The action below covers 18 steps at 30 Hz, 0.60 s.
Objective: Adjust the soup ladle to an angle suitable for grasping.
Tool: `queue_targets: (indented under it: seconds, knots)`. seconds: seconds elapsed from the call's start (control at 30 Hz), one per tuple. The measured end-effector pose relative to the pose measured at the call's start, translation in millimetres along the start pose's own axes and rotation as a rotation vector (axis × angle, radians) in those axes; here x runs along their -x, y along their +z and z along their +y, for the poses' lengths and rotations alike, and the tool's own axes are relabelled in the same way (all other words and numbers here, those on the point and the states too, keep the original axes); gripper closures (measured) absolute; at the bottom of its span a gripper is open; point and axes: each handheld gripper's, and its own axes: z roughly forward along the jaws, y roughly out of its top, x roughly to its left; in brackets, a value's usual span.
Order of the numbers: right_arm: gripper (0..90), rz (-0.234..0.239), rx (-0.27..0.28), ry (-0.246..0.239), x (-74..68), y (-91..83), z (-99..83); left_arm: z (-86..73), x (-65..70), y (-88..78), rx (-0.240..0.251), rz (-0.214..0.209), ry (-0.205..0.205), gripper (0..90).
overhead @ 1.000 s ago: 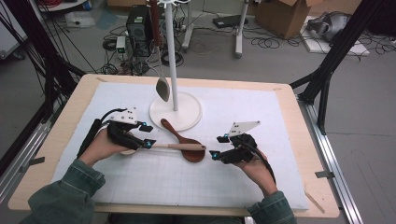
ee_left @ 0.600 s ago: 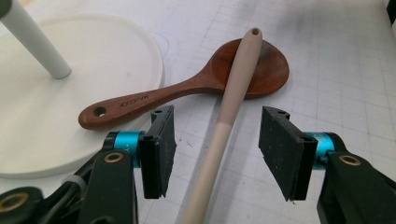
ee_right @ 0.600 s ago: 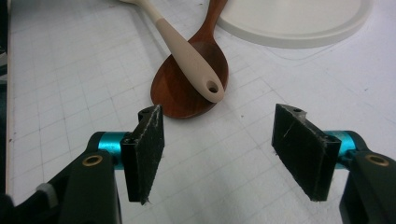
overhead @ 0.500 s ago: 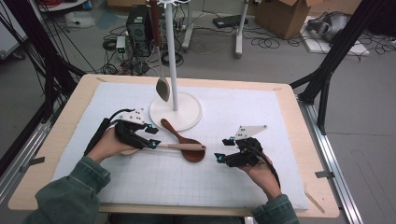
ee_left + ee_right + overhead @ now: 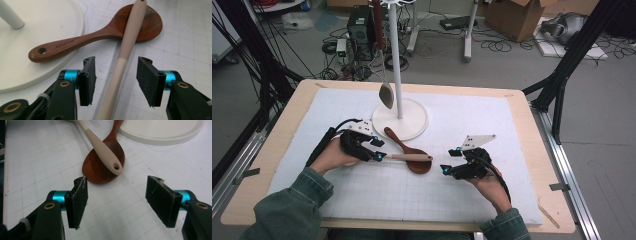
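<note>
Two utensils stayed crossed on the mat: beige-handled utensil lay over the wooden spoon. Left gripper had slid in around the beige handle, jaws just closing, not yet touching. Right gripper held nearby, jaws apart, empty.

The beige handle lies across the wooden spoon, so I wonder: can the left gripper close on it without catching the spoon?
Probably yes: the left gripper already straddles the beige handle, jaws closing, short of the wooden spoon.
</note>
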Motion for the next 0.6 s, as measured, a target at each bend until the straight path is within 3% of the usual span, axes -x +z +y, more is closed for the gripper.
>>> queue_targets:
  seconds: [0.27,0.6]
  knots:
    - [34.1,0.005,-0.006,0.004,-2.1,0.9,-1.5,9.9,10.3,1.1,0.016,-0.001,0.018,49.8]
    - [34.1,0.006,0.006,0.001,-3.8,-1.7,-8.9,16.4,17.7,22.8,-0.04,-0.002,0.041,51.3]
